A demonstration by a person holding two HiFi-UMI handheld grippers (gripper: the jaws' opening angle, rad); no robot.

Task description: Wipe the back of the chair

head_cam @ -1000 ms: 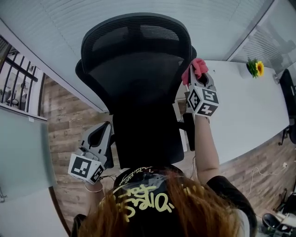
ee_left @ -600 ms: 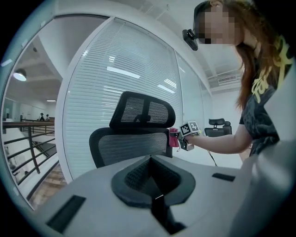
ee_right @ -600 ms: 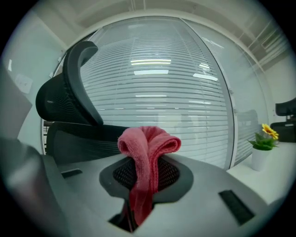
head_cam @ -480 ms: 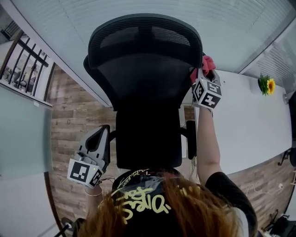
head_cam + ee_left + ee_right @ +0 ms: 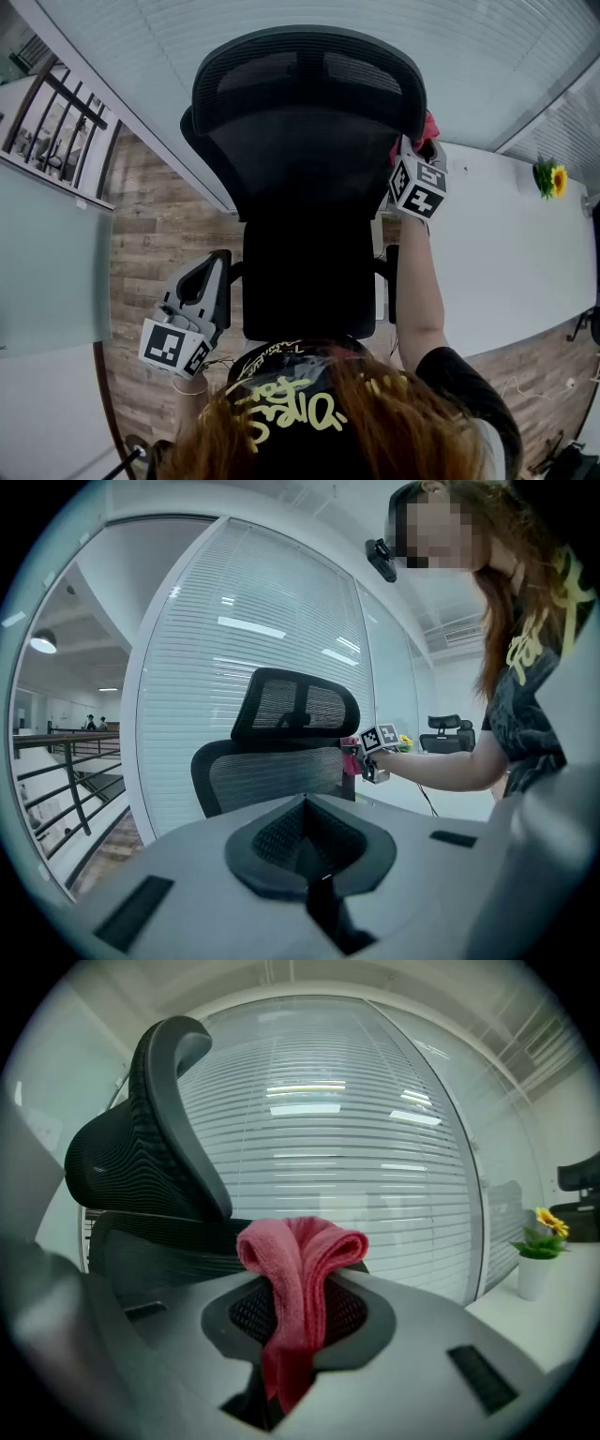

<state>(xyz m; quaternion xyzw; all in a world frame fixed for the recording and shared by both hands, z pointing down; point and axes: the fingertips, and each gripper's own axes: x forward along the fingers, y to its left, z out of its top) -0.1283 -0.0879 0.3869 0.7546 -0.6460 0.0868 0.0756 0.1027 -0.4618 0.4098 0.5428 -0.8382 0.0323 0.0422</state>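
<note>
My right claw (image 5: 420, 148) is clamped on a folded pink cloth (image 5: 428, 127) at the right edge of the black mesh chair back (image 5: 300, 159); my left claw (image 5: 214, 267) is closed on nothing, low at the chair's left side.

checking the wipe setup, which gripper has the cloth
The right gripper: it clamps the pink cloth by the chair back; the left gripper is shut and empty.
</note>
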